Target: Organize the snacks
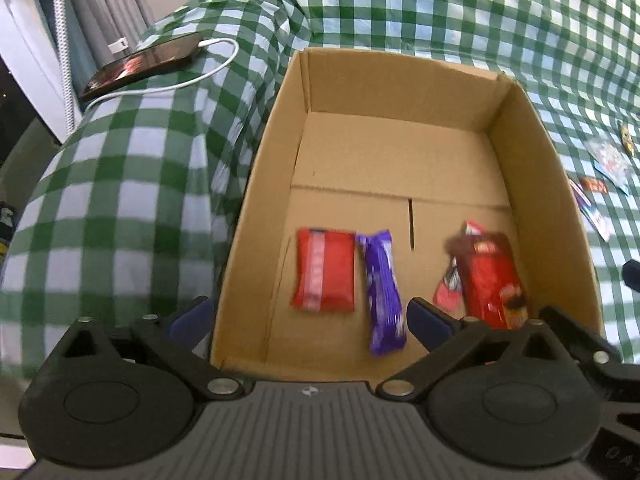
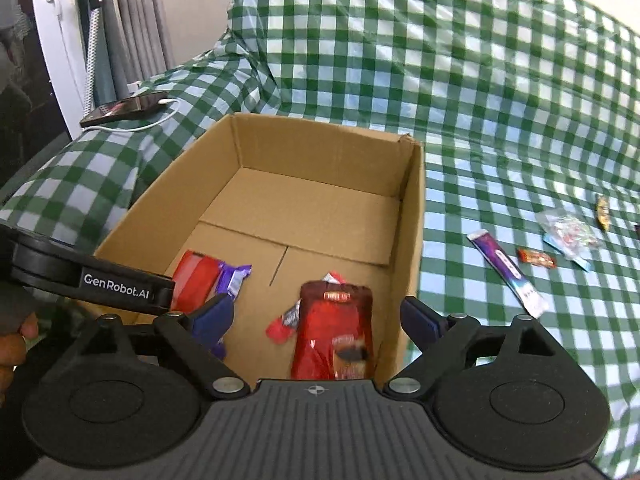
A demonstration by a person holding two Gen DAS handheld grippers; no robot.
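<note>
An open cardboard box (image 1: pixel 548 184) (image 2: pixel 412 216) stands on the green checked cloth. Inside lie a red packet (image 1: pixel 324 270) (image 2: pixel 196 280), a purple bar (image 1: pixel 382 292) (image 2: pixel 234 278), a red pouch (image 1: pixel 492 280) (image 2: pixel 334 328) and a small red wrapper (image 1: pixel 448 292) (image 2: pixel 284 324). My left gripper (image 1: pixel 310 320) is open and empty over the box's near edge. My right gripper (image 2: pixel 316 320) is open and empty above the red pouch. The left gripper's body (image 2: pixel 92 276) shows in the right wrist view.
Loose snacks lie on the cloth right of the box: a long purple stick (image 2: pixel 508 272), a small orange-red candy (image 2: pixel 536 258), a clear bag (image 2: pixel 570 234) and a gold wrapper (image 2: pixel 602 210). A phone (image 1: pixel 140 66) (image 2: pixel 124 108) with a white cable lies at the far left.
</note>
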